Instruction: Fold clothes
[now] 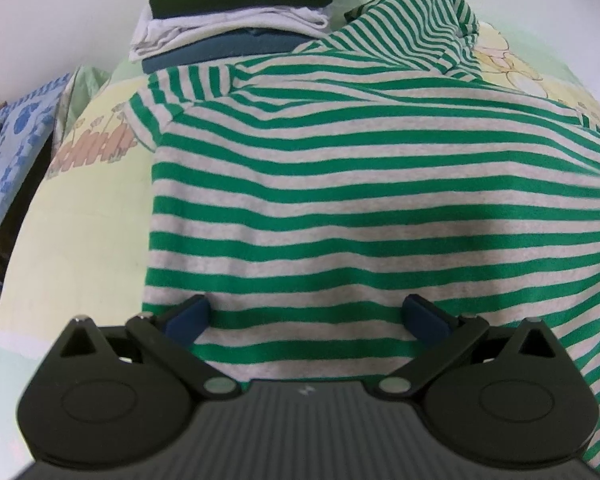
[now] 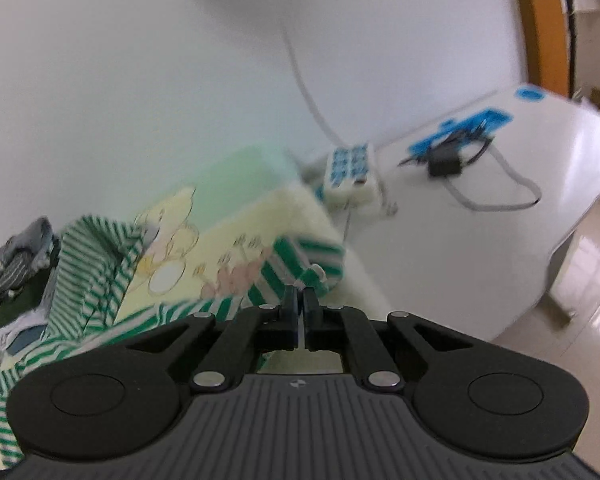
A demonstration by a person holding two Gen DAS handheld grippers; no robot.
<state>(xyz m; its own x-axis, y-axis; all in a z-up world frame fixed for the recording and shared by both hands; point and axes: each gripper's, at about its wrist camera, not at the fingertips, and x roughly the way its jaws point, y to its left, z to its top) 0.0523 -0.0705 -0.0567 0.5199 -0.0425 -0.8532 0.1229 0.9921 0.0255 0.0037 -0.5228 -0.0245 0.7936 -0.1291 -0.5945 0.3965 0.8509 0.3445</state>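
A green-and-grey striped shirt lies spread across a pale yellow sheet printed with cartoon figures, one sleeve reaching out to the left and the neck end bunched up toward the white wall. The left gripper hangs over the near part of the shirt, its blue-padded jaws spread wide with striped cloth showing between them; whether the pads touch the fabric cannot be told.

Off to the shirt's right side, the right gripper has its jaws pinched together on the edge of a striped sleeve, the white hem poking up just past the fingertips and the sleeve lifted clear of the sheet. The right wrist view is blurred.

Behind the shirt, against the wall, stands a stack of folded clothes: a blue piece at the bottom, white above it, dark green next, and patterned pieces on top. A blue-and-white patterned cloth lies at the far left. Beyond the sheet's right end stands a white table carrying a power strip with blue sockets, a white cable and a small black adapter.
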